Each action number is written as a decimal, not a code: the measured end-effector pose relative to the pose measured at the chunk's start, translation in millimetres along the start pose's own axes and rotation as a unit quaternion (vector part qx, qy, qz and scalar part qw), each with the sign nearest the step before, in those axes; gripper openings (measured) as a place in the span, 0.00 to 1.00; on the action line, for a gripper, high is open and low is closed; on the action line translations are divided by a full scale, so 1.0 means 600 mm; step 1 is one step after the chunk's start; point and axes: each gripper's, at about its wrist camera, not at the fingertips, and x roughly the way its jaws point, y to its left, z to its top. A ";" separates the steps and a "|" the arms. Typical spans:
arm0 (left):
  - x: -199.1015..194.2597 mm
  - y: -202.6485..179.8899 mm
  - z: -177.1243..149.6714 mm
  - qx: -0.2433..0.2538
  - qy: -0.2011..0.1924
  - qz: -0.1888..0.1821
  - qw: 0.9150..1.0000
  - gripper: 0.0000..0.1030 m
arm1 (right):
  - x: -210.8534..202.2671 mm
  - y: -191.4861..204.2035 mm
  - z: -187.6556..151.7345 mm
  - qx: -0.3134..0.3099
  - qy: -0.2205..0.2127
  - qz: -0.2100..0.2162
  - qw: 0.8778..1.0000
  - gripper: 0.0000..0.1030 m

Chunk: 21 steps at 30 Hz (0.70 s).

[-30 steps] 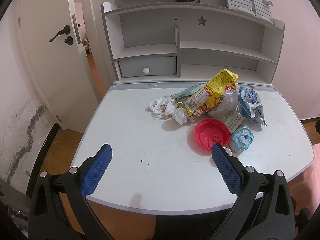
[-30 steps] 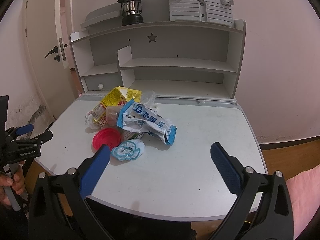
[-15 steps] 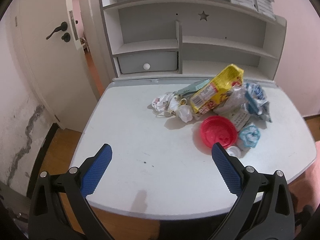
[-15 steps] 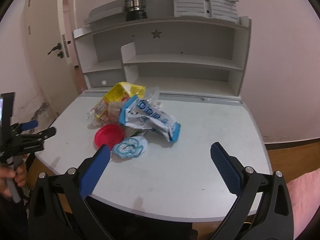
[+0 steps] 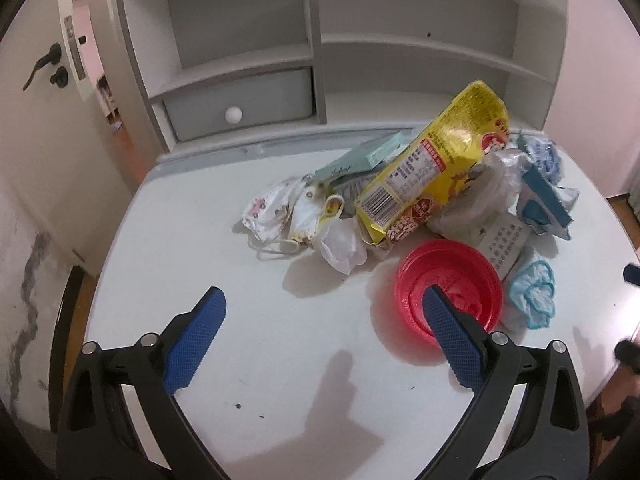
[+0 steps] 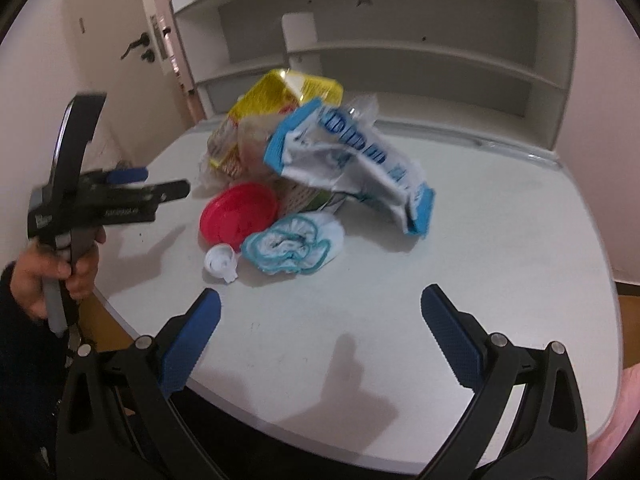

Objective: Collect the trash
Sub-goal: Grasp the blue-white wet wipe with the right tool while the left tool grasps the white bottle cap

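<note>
— Where's the trash?

— Heaped mid-desk (image 5: 248, 344): yellow snack bag (image 5: 436, 168), red lid (image 5: 460, 276) nearest. My left claw (image 5: 320, 320) and right claw (image 6: 320, 316) both gape, holding nothing.

— How to start?

— I'd straddle the lid's rim, squeeze gently

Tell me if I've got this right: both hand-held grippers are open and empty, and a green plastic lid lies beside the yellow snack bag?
Not quite. The lid is red, not green, as the left wrist view shows. It does lie beside the yellow snack bag, and both grippers are open and empty.
</note>
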 end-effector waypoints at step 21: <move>-0.035 -0.069 -0.080 0.037 0.022 -0.080 0.996 0.94 | 0.157 0.027 0.055 -0.075 0.053 0.035 0.995 0.36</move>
